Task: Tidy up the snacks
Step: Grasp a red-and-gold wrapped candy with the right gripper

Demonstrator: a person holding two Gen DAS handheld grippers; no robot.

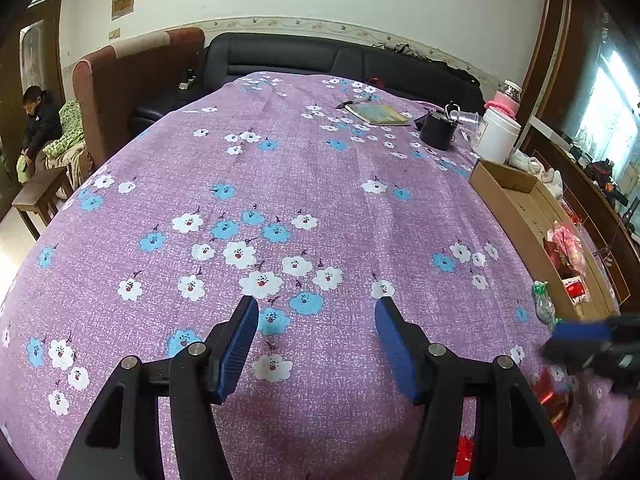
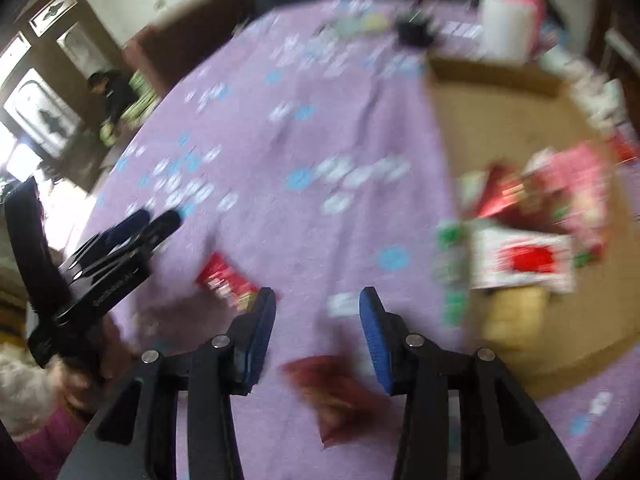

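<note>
A shallow cardboard box lies at the right edge of the purple flowered cloth, with red, pink and white snack packets in its near end. A green packet lies against its near left wall. Loose on the cloth are a red packet and a dark red packet. My right gripper is open above the dark red packet, its pads clear of it; the view is blurred. My left gripper is open over bare cloth, empty. In the left wrist view, the right gripper is a blur beside the box.
At the far right of the table stand a white jar, a black cup and a book. A dark sofa runs behind the table. A person sits at the far left by a wooden bench.
</note>
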